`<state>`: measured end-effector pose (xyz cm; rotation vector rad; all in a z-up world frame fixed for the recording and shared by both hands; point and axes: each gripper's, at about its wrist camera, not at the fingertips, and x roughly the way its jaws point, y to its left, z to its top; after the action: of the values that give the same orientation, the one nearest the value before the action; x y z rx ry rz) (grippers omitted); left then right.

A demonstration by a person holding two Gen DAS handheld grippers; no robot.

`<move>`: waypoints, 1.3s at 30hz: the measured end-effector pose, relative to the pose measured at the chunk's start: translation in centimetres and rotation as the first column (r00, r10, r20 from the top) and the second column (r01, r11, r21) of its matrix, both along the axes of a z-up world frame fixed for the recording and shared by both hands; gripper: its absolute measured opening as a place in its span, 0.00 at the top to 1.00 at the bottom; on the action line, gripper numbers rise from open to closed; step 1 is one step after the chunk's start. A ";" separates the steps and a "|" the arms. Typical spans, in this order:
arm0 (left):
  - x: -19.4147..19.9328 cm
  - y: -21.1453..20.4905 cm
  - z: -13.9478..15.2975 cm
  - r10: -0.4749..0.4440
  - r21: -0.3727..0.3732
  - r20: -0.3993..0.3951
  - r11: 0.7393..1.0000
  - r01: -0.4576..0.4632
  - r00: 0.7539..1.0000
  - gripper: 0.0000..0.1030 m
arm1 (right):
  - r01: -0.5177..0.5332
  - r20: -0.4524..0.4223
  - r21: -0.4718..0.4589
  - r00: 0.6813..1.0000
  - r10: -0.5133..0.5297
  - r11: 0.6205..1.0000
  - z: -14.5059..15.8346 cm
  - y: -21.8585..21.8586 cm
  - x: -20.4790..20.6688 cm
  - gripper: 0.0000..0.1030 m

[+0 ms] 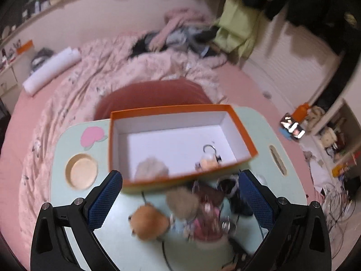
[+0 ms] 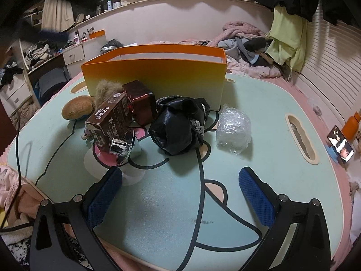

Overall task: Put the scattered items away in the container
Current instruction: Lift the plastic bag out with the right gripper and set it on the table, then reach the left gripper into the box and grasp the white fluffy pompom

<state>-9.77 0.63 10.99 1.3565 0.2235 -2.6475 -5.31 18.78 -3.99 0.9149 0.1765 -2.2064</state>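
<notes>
Both tongs are wide apart and carrying nothing: the left gripper (image 1: 180, 187) hovers above the pile at the near wall of the orange box (image 1: 239, 122), and the right gripper (image 2: 180, 180) sits low over bare tabletop, short of everything.

Progress looks early. Inside the box I can make out a pale fluffy pom-pom (image 1: 151, 168) and a small keyring charm (image 1: 208, 158) against the near wall, and the rest of the white floor is bare. Plenty left outside: a tan plush (image 2: 77, 107), a fuzzy brown ball (image 2: 106, 89), a brown carton (image 2: 110, 119), a dark red foil packet (image 2: 141, 105), a chrome-capped bottle (image 2: 125, 148), a crumpled black bag (image 2: 180, 126) and a clear plastic bundle (image 2: 233, 131). All of them crowd close to the box's near wall, most touching each other; the plastic bundle lies just beside the bag, off on its own.

Room to move, I'd say, is generous on the right side of the mint lap table (image 2: 259, 103), with only the handle slot (image 2: 301, 139) there. The table edge runs close behind the right tongs, and the box wall stands tall, so anything lifted needs to clear that rim.
</notes>
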 end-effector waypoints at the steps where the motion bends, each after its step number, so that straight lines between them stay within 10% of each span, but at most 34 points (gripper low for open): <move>1: -1.4 -0.1 -0.5 0.027 -0.019 0.026 0.999 -0.027 0.999 0.00 | 0.000 -0.001 -0.001 1.000 0.000 1.000 0.1 0.0 0.0 0.00; 3: -3.7 0.0 -2.0 0.079 -0.079 0.071 0.994 -0.073 0.994 0.00 | -0.002 -0.001 -0.004 1.000 0.002 1.000 0.1 0.1 0.0 0.00; 4: -4.6 0.1 -3.0 0.084 -0.083 0.099 0.994 -0.076 0.992 0.00 | -0.172 0.042 -0.125 0.983 0.178 0.977 -0.1 -0.2 -0.1 0.00; 24: -7.8 -2.1 -5.4 0.154 -0.031 0.295 0.988 -0.151 0.943 0.07 | -0.185 0.041 -0.140 0.980 0.192 0.973 -0.3 0.1 0.0 0.00; 39: -9.5 -3.2 -8.3 0.121 -0.159 0.527 0.986 -0.042 0.841 0.35 | -0.189 0.040 -0.142 0.980 0.196 0.972 -0.3 0.0 0.1 0.00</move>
<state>-19.22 -2.61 2.69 1.9118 0.0179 -2.0563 -5.17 18.78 -4.26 0.8430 0.0823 -1.9863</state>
